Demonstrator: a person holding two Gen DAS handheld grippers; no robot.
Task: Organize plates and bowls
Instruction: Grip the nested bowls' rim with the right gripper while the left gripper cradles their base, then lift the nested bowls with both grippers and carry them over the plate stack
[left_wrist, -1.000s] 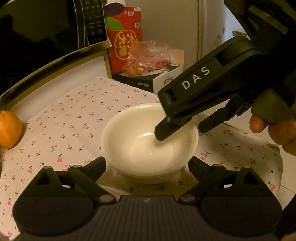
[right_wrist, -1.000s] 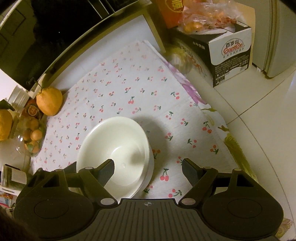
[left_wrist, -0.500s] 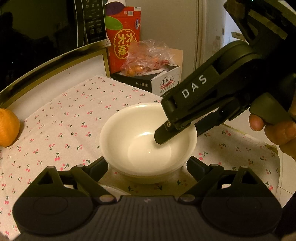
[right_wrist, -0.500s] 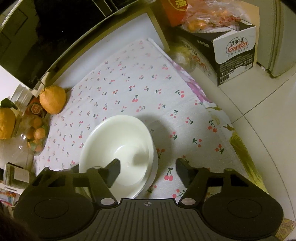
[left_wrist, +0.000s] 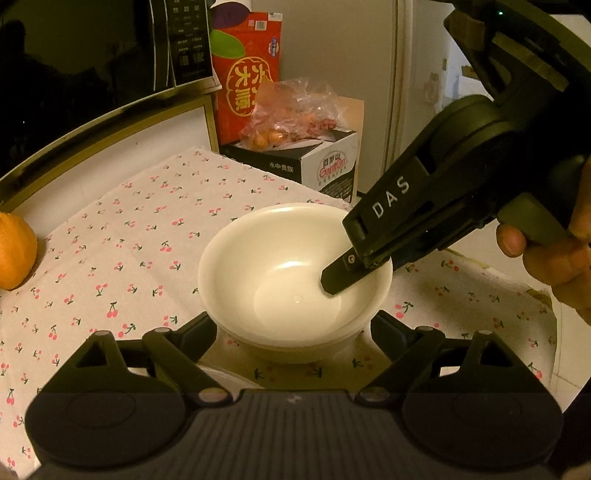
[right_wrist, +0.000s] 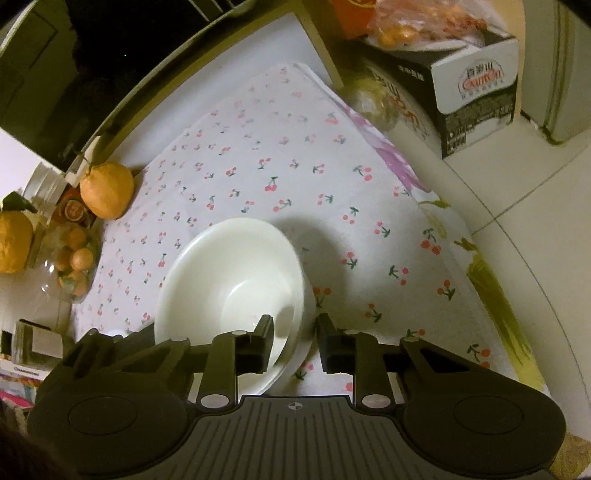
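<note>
A stack of white bowls (left_wrist: 288, 273) stands on the cherry-print cloth (left_wrist: 129, 236); it also shows in the right wrist view (right_wrist: 232, 284). My right gripper (right_wrist: 293, 332) straddles the stack's near rim, one finger inside the top bowl, one outside, jaws nearly closed on the rim. In the left wrist view the right gripper (left_wrist: 354, 266) reaches in from the right. My left gripper (left_wrist: 293, 328) is open, its fingers either side of the stack's base. A white plate edge (left_wrist: 225, 376) shows under the left gripper.
An orange (left_wrist: 14, 254) lies at the cloth's left edge. A black-and-white carton (left_wrist: 321, 166) with a bag of fruit (left_wrist: 291, 118) and a red box (left_wrist: 247, 74) stand at the back. A microwave (left_wrist: 92, 66) is behind. More fruit and jars (right_wrist: 48, 251) sit left.
My right gripper's jaws have closed from wide open to tight around the top bowl's rim. The left gripper has barely moved.
</note>
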